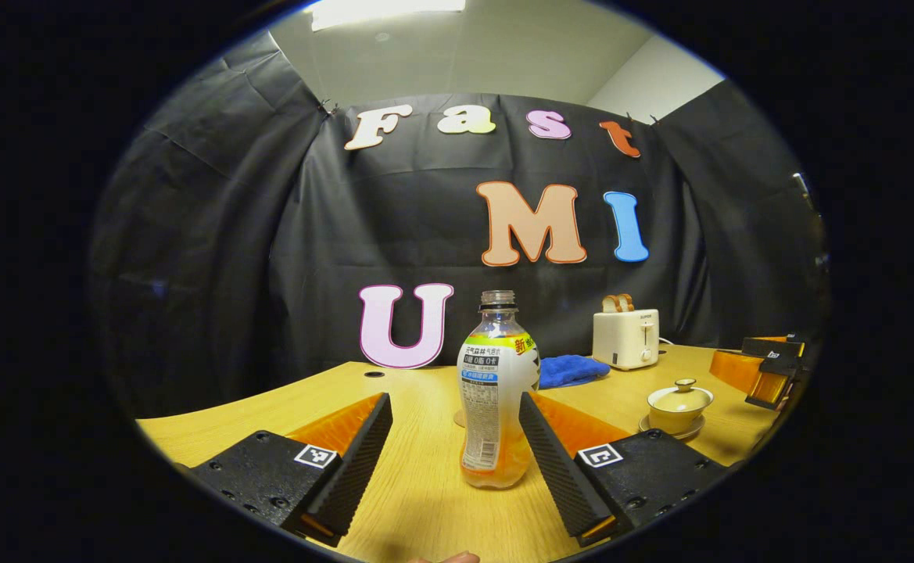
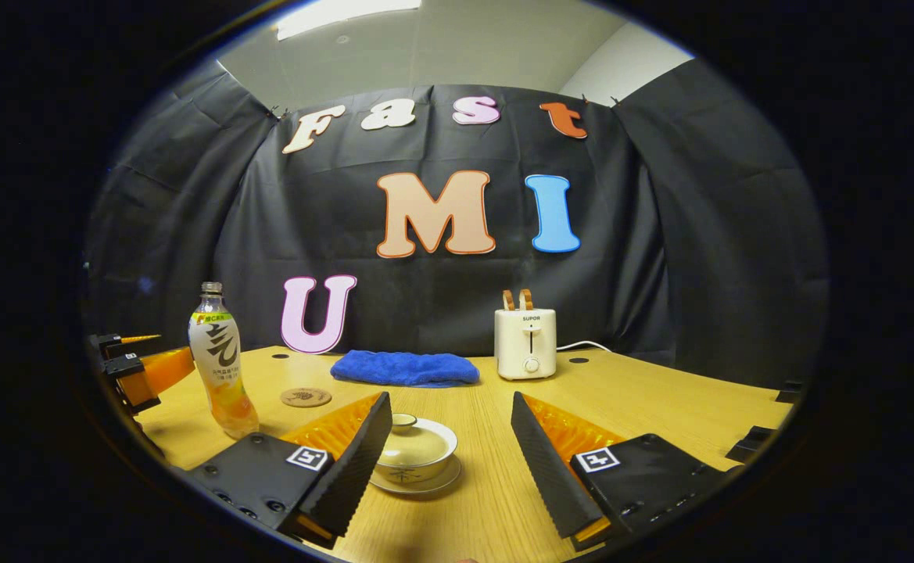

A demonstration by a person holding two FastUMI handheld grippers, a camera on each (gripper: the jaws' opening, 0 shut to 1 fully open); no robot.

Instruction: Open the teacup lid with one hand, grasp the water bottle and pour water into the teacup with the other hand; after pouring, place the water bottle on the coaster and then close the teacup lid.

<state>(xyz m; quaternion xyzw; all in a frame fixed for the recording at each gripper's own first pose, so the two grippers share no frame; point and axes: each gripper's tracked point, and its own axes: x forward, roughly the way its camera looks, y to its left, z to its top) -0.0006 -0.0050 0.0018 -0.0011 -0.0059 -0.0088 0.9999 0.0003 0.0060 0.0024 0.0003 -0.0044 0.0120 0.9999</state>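
1. We see a wooden table (image 2: pixel 660 407) in front of the booth wall.
2. Blue towel (image 2: pixel 404 367) lies at the back, toaster (image 2: pixel 525 342) just beside it; the brand print is off-limits for us.
3. Left gripper (image 1: pixel 453 438): jaws wide open, straddling the water bottle (image 1: pixel 496 391) without touching it. Bottle stands upright, uncapped, label text too small to make out.
4. Right gripper (image 2: pixel 450 446): jaws open, teacup (image 2: pixel 413 453) near its left finger, lid (image 2: pixel 403 422) on, saucer under it.
5. Coaster (image 2: pixel 306 397) sits between bottle and towel.
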